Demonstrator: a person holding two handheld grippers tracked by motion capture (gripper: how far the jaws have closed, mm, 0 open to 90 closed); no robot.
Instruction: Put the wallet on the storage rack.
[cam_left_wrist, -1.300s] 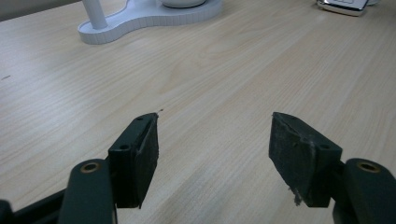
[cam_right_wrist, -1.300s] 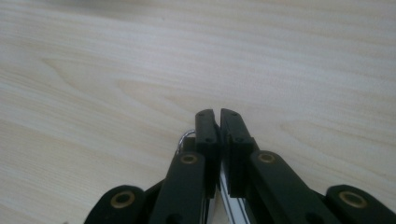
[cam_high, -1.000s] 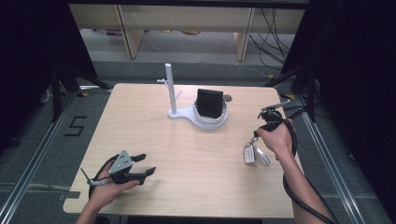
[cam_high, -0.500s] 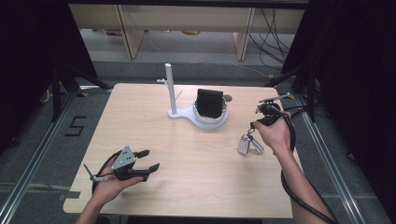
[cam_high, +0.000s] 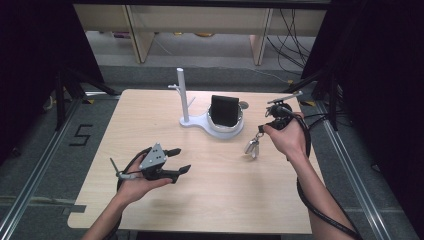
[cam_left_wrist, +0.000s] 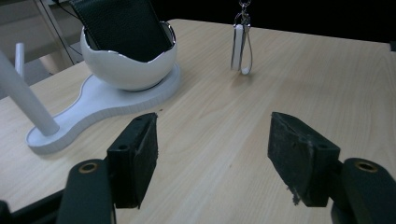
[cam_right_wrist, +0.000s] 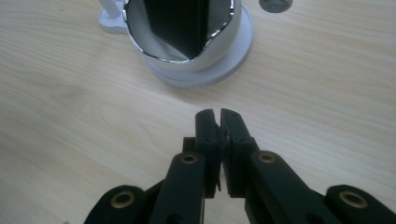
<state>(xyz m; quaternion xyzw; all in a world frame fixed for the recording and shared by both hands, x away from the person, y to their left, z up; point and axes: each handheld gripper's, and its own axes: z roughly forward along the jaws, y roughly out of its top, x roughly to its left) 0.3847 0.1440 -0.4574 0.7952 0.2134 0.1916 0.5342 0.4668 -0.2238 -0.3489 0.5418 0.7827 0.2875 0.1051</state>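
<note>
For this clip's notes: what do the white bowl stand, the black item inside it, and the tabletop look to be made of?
White bowl stand: glossy white, likely plastic or glazed ceramic; smooth sheen, shiny edge on the jagged rim. The look leaves it open.
Black item: probably leather or faux leather; matte, fine-grained surface.
Tabletop: light wood or wood-look laminate; visible grain lines, satin finish.

High view: fixed overhead, facing forward and down, covering the whole table (cam_high: 210, 200). Left gripper view: low above the tabletop, facing the white bowl (cam_left_wrist: 128, 65). Right gripper view: close, angled down at that bowl.
</note>
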